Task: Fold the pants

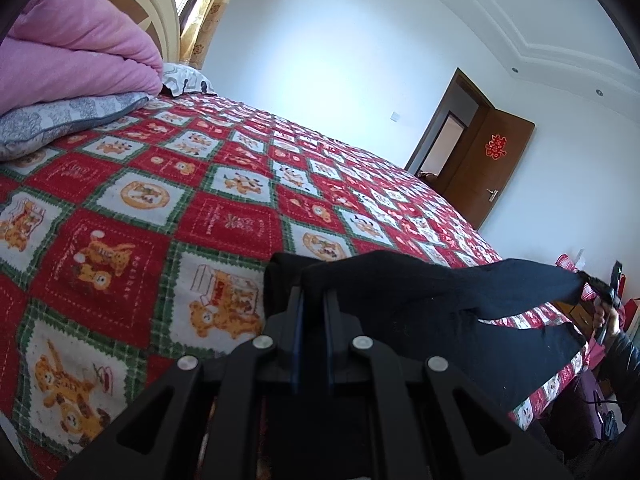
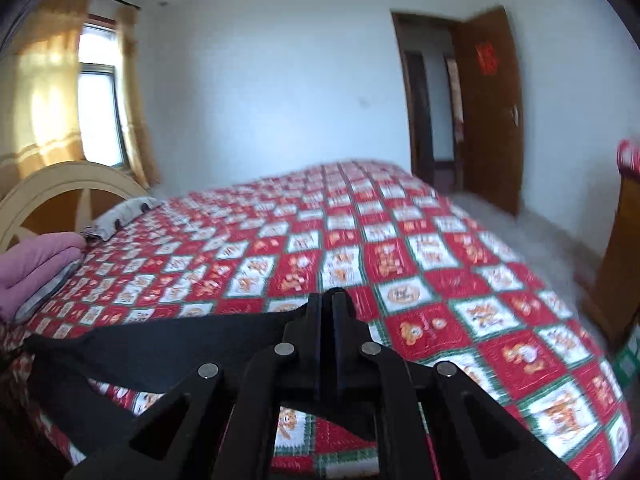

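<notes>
left wrist view: the left gripper point(image 1: 313, 296) is sitting nearest the lens, its two fingers point(image 1: 297, 320) drawn almost together and pinching a bunched edge of the black pants point(image 1: 420, 292). the pants are stretching from this grip toward the right of the picture, where the right gripper point(image 1: 600, 286) is holding the far end; a hand point(image 1: 606, 320) is wrapping that gripper's handle. the cloth is hanging above the near edge of the bed, over the red, white and green checked bedspread point(image 1: 160, 208). a folded pink blanket point(image 1: 76, 56) is lying on a grey patterned pillow point(image 1: 60, 120) at upper left, against the headboard point(image 1: 160, 12). a brown door point(image 1: 492, 160) is standing open at the right.

right wrist view: the right gripper point(image 2: 329, 300) is filling the lower centre, its jaws pressed closed on a corner of the pants point(image 2: 168, 340). the black cloth is running from the fingertips to the left of the picture, spread above the near edge of the bedspread point(image 2: 400, 240). the picture is blurring. the pink blanket point(image 2: 36, 264) is lying at far left beside the headboard point(image 2: 60, 188), and a curtained window point(image 2: 96, 96) is showing above it.
</notes>
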A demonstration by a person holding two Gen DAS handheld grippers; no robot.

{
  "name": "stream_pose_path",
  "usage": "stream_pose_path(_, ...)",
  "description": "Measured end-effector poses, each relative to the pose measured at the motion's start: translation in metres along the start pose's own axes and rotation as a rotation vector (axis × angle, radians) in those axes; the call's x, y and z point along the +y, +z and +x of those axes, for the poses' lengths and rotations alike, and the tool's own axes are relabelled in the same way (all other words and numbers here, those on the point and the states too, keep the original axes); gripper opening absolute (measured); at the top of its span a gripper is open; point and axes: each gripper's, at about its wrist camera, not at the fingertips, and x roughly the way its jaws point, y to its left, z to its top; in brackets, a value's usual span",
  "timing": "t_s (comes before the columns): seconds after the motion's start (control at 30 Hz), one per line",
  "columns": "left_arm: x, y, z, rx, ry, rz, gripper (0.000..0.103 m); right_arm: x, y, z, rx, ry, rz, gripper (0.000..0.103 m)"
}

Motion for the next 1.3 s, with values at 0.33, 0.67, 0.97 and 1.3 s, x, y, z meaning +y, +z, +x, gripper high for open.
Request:
stream_pose_path(0.33, 0.01, -0.017, -0.003, 0.056, -0.011, 0.031, 0.009, -0.012, -0.081, -0.037, 0.225, 0.012, -0.178, 0.004)
stream_pose_path(0.67, 0.01, -0.033, -0.015, 0.09, 0.012, 0.088, 0.009, -0.016, -0.104, -0.043, 0.397, -0.022, -0.229, 0.011)
stream_pose_path(0.97, 0.023, -0.038, -0.019, 0.078, 0.028, 0.042, 0.009, -0.01, -0.088, -0.079, 0.395, -0.116, -0.293, 0.034)
stream_pose_path(1.3, 0.01, -0.038, -0.046, 0.064, 0.052, 0.053, 0.043, 0.146, -0.08, -0.061, 0.321, -0.012, -0.517, 0.055)
